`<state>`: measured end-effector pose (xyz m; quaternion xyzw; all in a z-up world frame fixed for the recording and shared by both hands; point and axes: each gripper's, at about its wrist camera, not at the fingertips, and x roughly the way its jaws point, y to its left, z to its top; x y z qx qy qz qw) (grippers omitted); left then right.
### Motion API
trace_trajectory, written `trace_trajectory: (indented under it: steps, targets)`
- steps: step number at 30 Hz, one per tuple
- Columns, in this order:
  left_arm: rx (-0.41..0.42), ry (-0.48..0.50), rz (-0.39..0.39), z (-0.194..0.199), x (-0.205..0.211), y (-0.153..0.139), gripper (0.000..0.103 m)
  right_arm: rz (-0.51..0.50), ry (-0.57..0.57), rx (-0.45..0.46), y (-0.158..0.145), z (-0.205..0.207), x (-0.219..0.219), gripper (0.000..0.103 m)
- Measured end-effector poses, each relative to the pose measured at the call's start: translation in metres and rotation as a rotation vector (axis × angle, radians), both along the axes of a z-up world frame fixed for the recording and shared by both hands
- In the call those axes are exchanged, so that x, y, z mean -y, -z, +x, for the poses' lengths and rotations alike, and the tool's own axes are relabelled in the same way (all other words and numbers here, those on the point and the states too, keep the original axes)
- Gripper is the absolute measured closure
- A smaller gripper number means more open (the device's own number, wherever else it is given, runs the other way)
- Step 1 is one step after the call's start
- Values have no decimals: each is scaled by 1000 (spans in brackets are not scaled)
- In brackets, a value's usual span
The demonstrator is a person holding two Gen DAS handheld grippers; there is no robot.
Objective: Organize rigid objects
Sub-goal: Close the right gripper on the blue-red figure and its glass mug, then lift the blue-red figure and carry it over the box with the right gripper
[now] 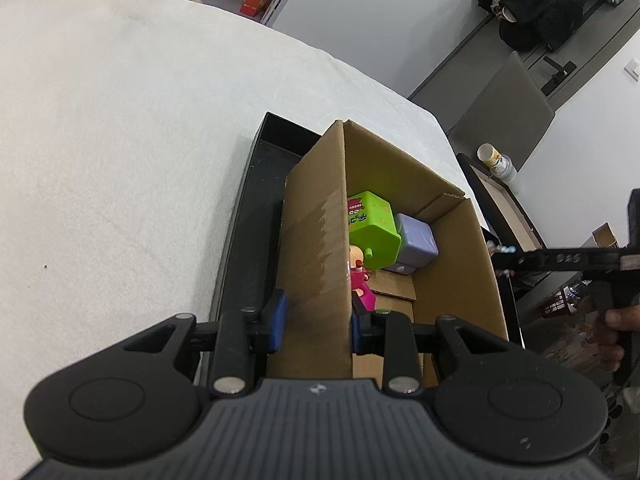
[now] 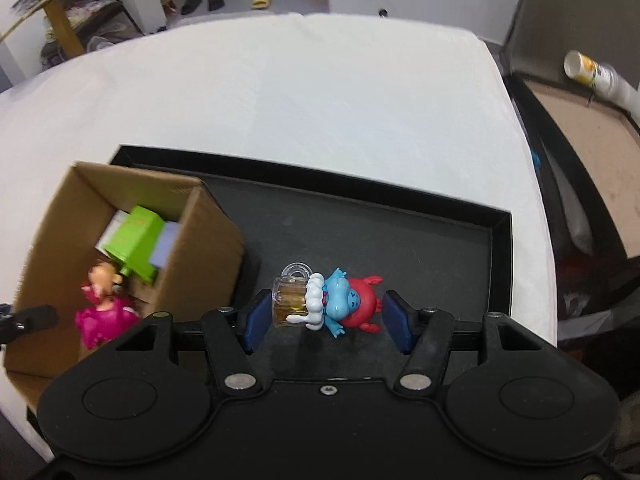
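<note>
My open right gripper (image 2: 324, 322) straddles the blue-and-red toy figure with its beer mug (image 2: 326, 304), lying crosswise mid-frame on the black tray (image 2: 440, 248), while my left gripper (image 1: 318, 320) clamps the brown cardboard box's wall (image 1: 316, 248).

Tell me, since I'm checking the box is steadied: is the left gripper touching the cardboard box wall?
Touching. The left wrist view shows the left gripper with one blue pad pressed on each face of the cardboard box wall.
</note>
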<state>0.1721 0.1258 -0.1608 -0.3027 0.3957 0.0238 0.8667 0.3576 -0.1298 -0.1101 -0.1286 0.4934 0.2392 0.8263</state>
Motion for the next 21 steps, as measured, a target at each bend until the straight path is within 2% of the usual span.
trace_trajectory:
  steps: [12,21]
  targets:
    - [0,2,9,0,1,-1,74,126,-102,57,-68,-26,-29,45]
    - [0,3,8,0,1,-1,74,137,-157,55,-73,-34,-46,45]
